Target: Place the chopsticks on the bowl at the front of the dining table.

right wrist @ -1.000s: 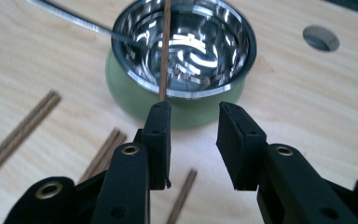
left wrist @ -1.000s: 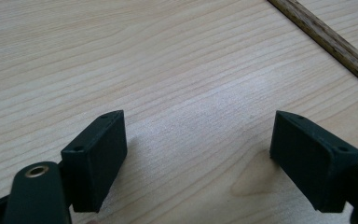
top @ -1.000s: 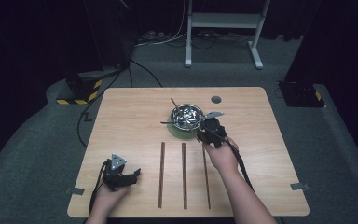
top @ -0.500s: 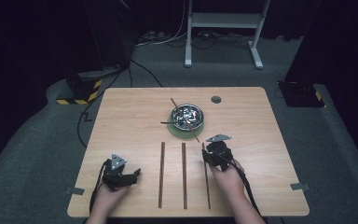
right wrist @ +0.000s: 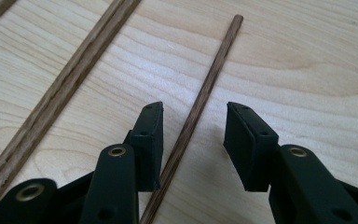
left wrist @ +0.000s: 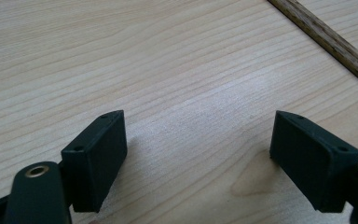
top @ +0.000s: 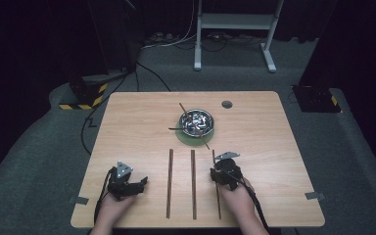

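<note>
Back from the far bowl [top: 197, 122], right gripper [right wrist: 193, 126] has just been opening, its pads apparently clear of the thin stick [right wrist: 200, 100] between them; left gripper [left wrist: 198, 144] gapes empty.

Bright, even light on the table [top: 142, 122], dark surroundings, soft shadows, sharp close-ups.

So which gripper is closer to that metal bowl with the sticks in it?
Right. The right gripper sits below the metal bowl on the table, straddling the rightmost wooden stick. The left gripper rests farther off, near the table's front left corner.
</note>
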`<action>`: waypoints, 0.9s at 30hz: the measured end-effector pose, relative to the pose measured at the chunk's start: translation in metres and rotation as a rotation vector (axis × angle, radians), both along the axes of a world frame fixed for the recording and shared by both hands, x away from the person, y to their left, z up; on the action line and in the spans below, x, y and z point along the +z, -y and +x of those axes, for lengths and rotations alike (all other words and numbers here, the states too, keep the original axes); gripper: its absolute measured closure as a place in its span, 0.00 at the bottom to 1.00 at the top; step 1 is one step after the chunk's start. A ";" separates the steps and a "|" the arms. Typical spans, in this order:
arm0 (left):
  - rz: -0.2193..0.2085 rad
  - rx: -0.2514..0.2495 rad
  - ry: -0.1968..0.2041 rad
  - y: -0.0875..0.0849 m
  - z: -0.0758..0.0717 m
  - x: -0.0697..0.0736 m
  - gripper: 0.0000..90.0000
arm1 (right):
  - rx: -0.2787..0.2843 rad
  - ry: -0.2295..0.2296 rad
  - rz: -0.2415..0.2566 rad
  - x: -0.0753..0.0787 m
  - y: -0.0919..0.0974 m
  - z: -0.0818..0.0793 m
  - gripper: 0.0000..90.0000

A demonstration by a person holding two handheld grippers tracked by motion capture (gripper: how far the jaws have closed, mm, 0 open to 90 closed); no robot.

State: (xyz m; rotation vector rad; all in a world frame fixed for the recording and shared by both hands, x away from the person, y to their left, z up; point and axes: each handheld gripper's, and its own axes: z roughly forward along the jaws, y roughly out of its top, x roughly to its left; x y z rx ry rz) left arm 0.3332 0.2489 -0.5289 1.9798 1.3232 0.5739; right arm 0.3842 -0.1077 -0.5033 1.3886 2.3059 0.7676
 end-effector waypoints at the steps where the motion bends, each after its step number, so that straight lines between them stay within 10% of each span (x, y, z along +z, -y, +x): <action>1: 0.000 0.000 0.000 0.000 0.000 0.000 0.21 | 0.000 -0.002 -0.004 -0.001 0.000 -0.001 0.64; 27: -0.006 0.005 0.003 0.000 0.000 0.000 0.21 | -0.047 -0.011 -0.025 -0.001 0.027 0.025 0.93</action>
